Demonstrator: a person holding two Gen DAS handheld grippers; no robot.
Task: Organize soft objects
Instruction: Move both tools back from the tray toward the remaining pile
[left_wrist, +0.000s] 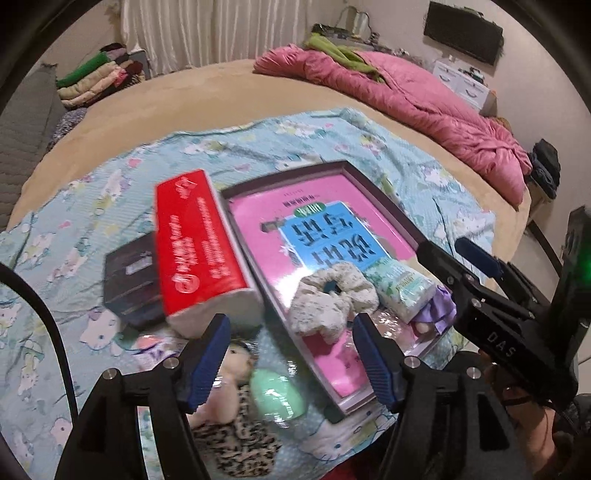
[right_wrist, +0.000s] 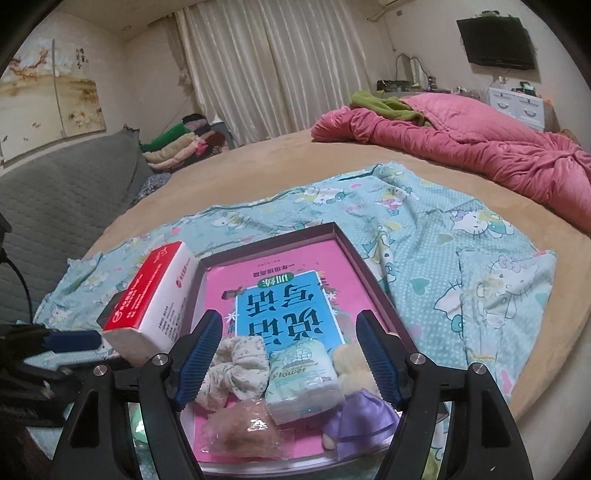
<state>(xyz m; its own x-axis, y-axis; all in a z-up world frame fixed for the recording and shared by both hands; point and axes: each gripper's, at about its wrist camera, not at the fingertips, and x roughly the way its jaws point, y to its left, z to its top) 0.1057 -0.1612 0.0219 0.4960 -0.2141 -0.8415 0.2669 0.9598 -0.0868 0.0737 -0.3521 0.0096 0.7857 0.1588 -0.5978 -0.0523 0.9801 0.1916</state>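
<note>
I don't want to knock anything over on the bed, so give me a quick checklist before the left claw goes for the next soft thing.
1. Left claw open and empty: ok.
2. Right claw open and empty: ok.
3. Tray has free room at its far end: ok.
4. Scrunchie, small tissue pack and purple cloth already in the tray: ok.
5. Doll and green soft thing outside the tray, on the blanket: not ok.
6. Red tissue pack leans over the tray's edge, on a dark box; steady or not: cannot tell.
</note>
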